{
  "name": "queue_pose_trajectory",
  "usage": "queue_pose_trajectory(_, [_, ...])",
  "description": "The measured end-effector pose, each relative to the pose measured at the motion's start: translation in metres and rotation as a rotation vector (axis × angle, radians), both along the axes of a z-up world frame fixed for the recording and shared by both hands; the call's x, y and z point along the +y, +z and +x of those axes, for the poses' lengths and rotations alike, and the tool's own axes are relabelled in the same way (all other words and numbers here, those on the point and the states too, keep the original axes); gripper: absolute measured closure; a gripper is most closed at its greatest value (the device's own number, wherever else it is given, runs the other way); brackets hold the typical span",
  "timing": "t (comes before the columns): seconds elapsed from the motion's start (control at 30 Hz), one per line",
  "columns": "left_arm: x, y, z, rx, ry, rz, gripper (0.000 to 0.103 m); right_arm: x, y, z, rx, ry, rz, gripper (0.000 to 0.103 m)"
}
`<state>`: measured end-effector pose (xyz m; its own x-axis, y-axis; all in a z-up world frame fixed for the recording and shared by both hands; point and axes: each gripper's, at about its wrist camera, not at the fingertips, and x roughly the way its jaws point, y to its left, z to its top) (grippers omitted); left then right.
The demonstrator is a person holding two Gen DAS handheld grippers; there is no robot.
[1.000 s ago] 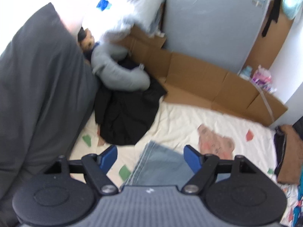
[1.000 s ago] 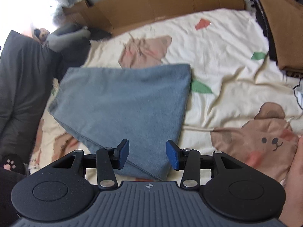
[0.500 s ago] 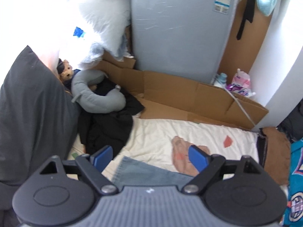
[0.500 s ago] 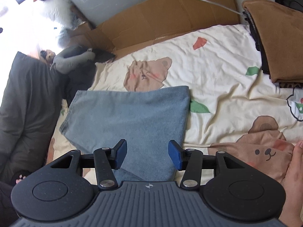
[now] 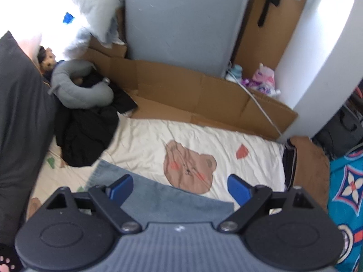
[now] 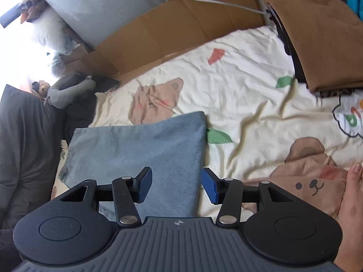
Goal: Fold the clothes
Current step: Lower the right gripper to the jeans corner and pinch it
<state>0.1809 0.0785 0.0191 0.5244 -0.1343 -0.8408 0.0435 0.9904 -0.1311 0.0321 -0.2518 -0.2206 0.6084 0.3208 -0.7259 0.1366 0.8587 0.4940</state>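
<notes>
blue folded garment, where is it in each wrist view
Left wrist: blue folded garment at bottom centre, partly hidden behind the open left tool.
Right wrist: it fills centre-left, beyond the open right tool.
Shared landmark: the brown bear print just past it.

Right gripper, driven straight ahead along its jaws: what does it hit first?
Most likely the folded blue garment. The right gripper, jaws open and empty, points across it, with the garment's right edge just inside the right jaw. Beyond lies the bear-print bedsheet. Height above the cloth is unclear.
</notes>
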Motion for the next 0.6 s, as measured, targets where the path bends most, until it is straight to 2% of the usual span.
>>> queue_pose_trajectory(0.17, [-0.01,-0.045,-0.013,0.038,-0.062,0.004,0.011,0.0,-0.025,-0.002,0.04,-0.009,0.031,0.048])
queue_pose_trajectory(0.3, [-0.004,-0.064,-0.018,0.049,-0.1,0.009,0.011,0.002,-0.046,-0.003,0.078,0.003,0.06,0.048])
queue_pose_trajectory(0.43, [0.0,-0.078,-0.022,0.066,-0.113,0.037,0.011,0.003,-0.068,-0.001,0.12,0.007,0.12,0.048])
queue_pose_trajectory(0.6, [-0.009,-0.082,-0.01,0.089,-0.178,0.025,0.011,0.006,-0.1,0.004,0.163,-0.002,0.213,0.048])
